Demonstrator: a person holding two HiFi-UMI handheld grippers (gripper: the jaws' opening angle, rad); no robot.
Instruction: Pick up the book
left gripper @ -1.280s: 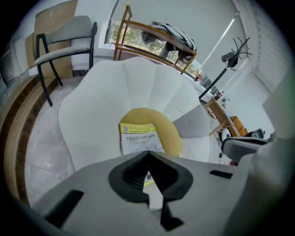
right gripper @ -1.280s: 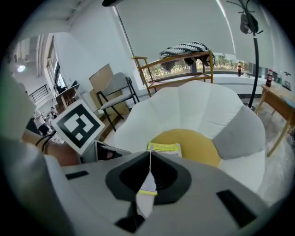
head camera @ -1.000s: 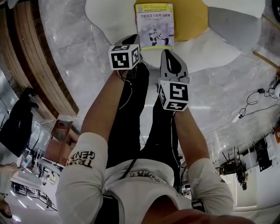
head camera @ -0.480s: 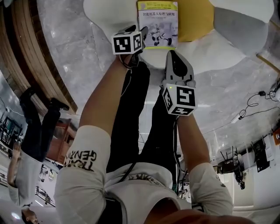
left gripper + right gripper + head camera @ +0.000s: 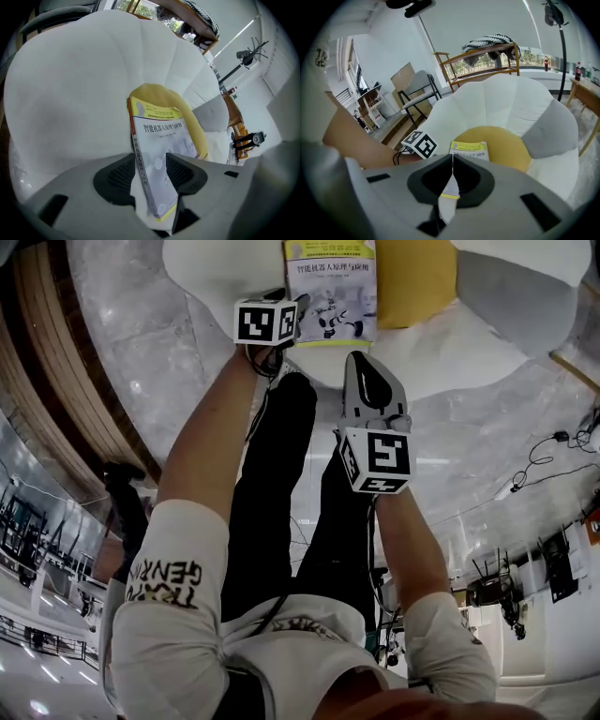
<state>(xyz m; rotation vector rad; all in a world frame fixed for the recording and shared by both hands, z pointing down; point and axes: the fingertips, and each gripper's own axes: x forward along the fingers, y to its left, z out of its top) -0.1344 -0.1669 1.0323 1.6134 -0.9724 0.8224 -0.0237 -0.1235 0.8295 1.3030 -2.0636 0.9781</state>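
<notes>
Spreading the fingers (image 5: 116,177) of the left gripper (image 5: 151,168) wide, having just been opening them, and straddling the spine edge of the book (image 5: 161,136) near its lower corner, with no pad visibly pressing on it. Holding the right gripper (image 5: 451,161) with its fingers closed together on nothing, at about 6 o'clock of the book in the head view and clear of it. Working, by the look of it, on the reach-and-straddle step, with the pickup itself not yet done. Needing next, probably, a closing of the left fingers on cover and underside near the spine, then a lift, watching for the far end sagging or slipping out. Lying flat and cover-up on the yellow seat cushion (image 5: 412,282) of the white petal-shaped chair (image 5: 450,348), running its long axis from 12 to 6 o'clock in the head view, pointing its title end to 12 and its spine to 9.
</notes>
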